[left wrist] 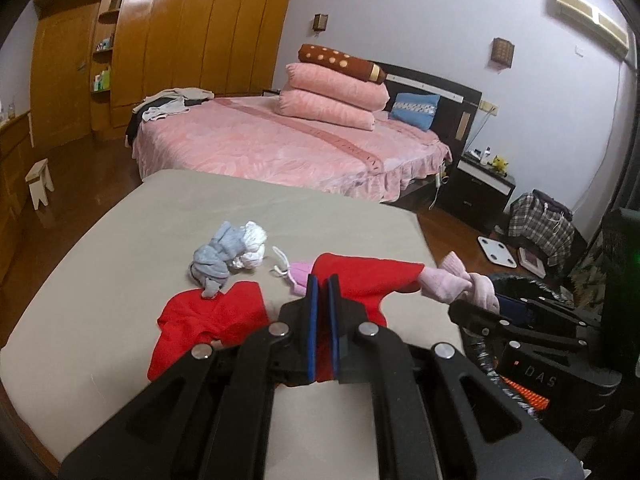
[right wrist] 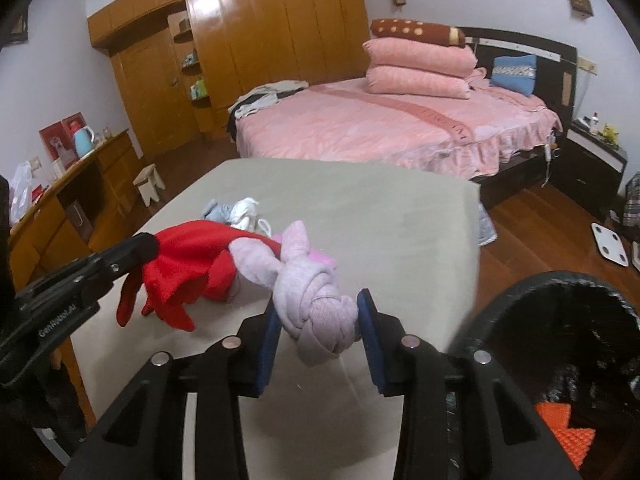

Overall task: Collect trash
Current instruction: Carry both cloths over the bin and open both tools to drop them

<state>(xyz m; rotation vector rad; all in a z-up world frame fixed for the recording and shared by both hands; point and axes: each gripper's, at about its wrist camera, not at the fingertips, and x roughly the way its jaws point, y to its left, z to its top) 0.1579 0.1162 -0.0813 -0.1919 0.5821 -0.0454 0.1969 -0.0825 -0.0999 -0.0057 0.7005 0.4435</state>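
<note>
Left gripper (left wrist: 323, 308) is clamped on a thin fold of the red fabric garment (left wrist: 360, 280), its blue pads nearly meeting, so the cloth hangs lifted off the grey padded table surface (left wrist: 120, 240) rather than dragging across it. Right gripper (right wrist: 318, 332) is clenched on the knotted pale pink sock bundle (right wrist: 316, 308); the pads press the knot from both sides, where the bulk gives a secure hold. Both items are carried at the near right of the table, close to the black-lined trash bin (right wrist: 560, 300) at the near right, which judging by the task is the destination. A crumpled grey and white sock pile (left wrist: 228, 256) remains on the table, farther left, with a small pink fabric piece (left wrist: 298, 276) beside it, apparently awaiting collection.
</note>
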